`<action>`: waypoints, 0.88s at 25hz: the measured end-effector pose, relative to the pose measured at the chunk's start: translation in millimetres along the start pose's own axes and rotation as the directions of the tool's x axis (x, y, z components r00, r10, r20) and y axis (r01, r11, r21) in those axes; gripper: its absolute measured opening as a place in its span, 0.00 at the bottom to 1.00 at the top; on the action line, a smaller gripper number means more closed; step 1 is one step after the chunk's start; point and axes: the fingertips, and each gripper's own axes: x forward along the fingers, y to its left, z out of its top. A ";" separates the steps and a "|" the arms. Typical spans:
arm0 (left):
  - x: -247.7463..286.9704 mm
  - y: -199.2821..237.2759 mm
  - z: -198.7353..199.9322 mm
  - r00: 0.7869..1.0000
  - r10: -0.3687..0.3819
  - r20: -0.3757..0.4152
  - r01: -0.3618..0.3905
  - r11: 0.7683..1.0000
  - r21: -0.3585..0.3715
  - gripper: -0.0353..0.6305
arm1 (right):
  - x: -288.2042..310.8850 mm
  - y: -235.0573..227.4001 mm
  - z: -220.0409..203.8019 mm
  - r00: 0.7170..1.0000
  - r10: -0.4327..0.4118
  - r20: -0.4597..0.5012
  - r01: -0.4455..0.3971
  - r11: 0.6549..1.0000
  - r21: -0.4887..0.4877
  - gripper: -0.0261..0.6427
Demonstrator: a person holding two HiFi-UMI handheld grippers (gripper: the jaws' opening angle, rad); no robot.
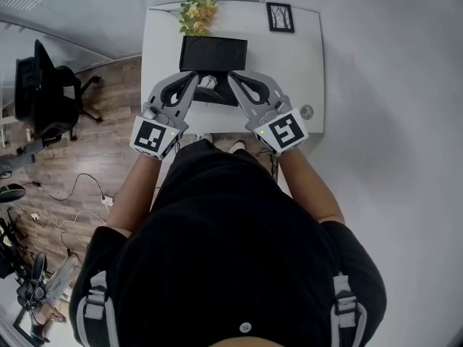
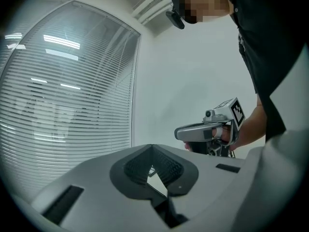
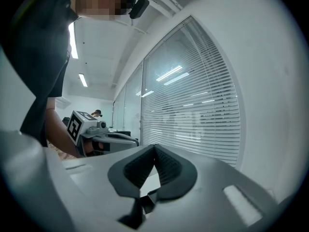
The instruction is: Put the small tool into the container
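Both bare forearms reach forward from the body, and the two tools angle inward so their tips nearly meet over the near part of the white table (image 1: 163,42). The left gripper (image 1: 194,76) has its jaws pressed together at the tips with nothing between them, and the right gripper (image 1: 232,75) is closed the same way, also empty (each gripper's own view shows only blinds and wall beyond the jaws). A small pale object (image 1: 208,82), possibly the small tool, lies on the table between the two tips. It sits just in front of the black container (image 1: 213,53), not in it. Flowers (image 1: 197,13) and a picture frame (image 1: 280,16) stand behind the container.
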 end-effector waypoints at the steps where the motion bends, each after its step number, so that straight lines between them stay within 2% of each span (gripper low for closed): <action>1: 0.2 -1.6 2.0 1.000 -0.002 0.002 0.002 1.000 0.003 0.06 | -1.5 -0.7 1.6 1.000 -0.003 0.007 0.003 1.000 -0.002 0.06; 10: 2.3 -3.2 12.9 1.000 0.001 0.015 -0.001 1.000 0.017 0.06 | -3.6 -10.0 9.7 1.000 -0.016 0.024 0.016 1.000 -0.006 0.06; 22: 6.2 2.4 9.6 1.000 0.003 0.008 -0.003 1.000 0.006 0.06 | 4.6 -15.3 2.9 1.000 -0.004 0.001 0.004 1.000 0.000 0.06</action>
